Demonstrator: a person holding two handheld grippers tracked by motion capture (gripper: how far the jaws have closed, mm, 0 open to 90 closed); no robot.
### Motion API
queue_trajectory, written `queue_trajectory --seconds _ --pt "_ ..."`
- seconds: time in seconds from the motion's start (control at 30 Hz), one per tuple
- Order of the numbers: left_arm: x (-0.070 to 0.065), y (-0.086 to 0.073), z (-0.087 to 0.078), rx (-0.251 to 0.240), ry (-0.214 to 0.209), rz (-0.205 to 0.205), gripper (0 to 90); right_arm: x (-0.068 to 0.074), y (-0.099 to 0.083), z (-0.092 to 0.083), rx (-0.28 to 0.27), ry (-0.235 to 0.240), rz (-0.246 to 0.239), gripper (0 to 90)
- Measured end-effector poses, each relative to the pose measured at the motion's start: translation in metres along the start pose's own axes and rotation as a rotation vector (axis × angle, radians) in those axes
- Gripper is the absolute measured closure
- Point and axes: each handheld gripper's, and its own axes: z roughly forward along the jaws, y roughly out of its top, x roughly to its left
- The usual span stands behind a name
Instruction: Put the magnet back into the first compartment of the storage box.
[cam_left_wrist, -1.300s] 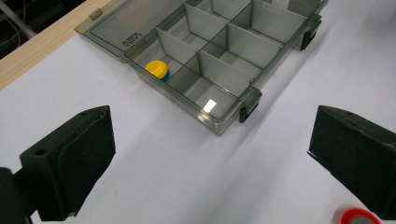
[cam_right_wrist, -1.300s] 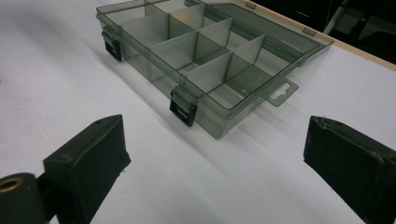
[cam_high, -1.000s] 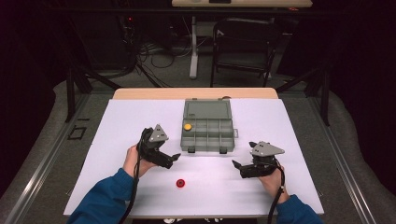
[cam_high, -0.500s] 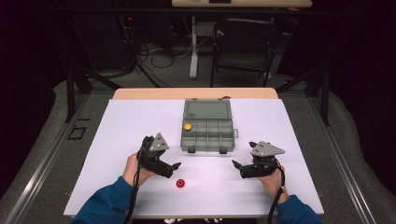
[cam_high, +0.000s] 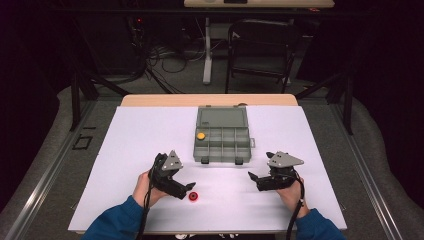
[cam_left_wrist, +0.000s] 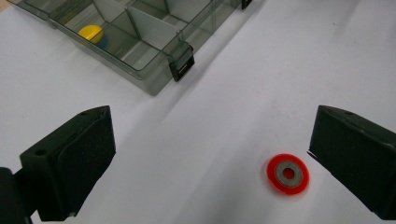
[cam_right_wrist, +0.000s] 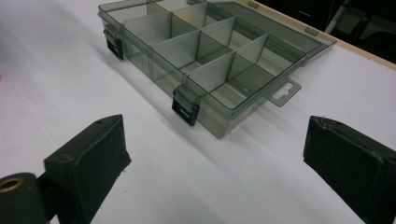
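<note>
A small red ring with a grey centre (cam_high: 193, 197) (cam_left_wrist: 287, 173) lies flat on the white table sheet near the front edge. My left gripper (cam_high: 186, 189) (cam_left_wrist: 210, 158) is open just left of it, and the ring sits between the jaws, close to the right one. A grey clear compartment box (cam_high: 221, 141) (cam_left_wrist: 135, 44) (cam_right_wrist: 205, 51) stands open mid-table, with a yellow piece (cam_high: 201, 135) (cam_left_wrist: 91, 32) in its far left compartment. My right gripper (cam_high: 254, 179) (cam_right_wrist: 217, 154) is open on the right, low over the table, pointing at the box's front corner, with nothing between its jaws.
The box lid (cam_high: 222, 117) lies folded back toward the table's far edge. Two black latches (cam_right_wrist: 186, 106) stick out from the box front. A white sheet (cam_high: 150, 135) covers the table. A chair (cam_high: 260, 45) and cables stand beyond the far edge.
My left gripper has moved toward the front edge and down, closing in on the red ring. The right gripper has stayed in place.
</note>
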Motion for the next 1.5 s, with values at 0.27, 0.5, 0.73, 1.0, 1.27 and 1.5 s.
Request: queue_trajectory --seconds 0.27,0.5,0.73,1.0,1.27,1.5 --pt "-0.006 -0.006 0.0 0.013 -0.013 -0.003 0.2 0.0 0.001 -0.001 -0.001 0.0 -0.002 5.4" --pt "-0.011 -0.012 0.004 0.032 -0.027 0.005 0.2 0.0 0.001 -0.001 0.0 0.002 -0.003 5.4" --pt "-0.019 -0.017 0.011 0.063 -0.058 0.015 0.7 0.001 0.0 0.001 0.007 0.004 -0.003 5.4" --pt "-0.029 -0.023 0.017 0.094 -0.084 0.03 9.6 0.001 -0.001 0.002 0.01 0.008 -0.003 5.5" --pt "-0.033 -0.026 0.026 0.125 -0.116 0.046 30.7 0.001 -0.002 0.004 0.015 0.01 -0.006 5.7" --pt "-0.034 -0.028 0.027 0.122 -0.146 0.053 48.0 0.002 -0.003 0.004 0.021 0.008 -0.011 5.9"
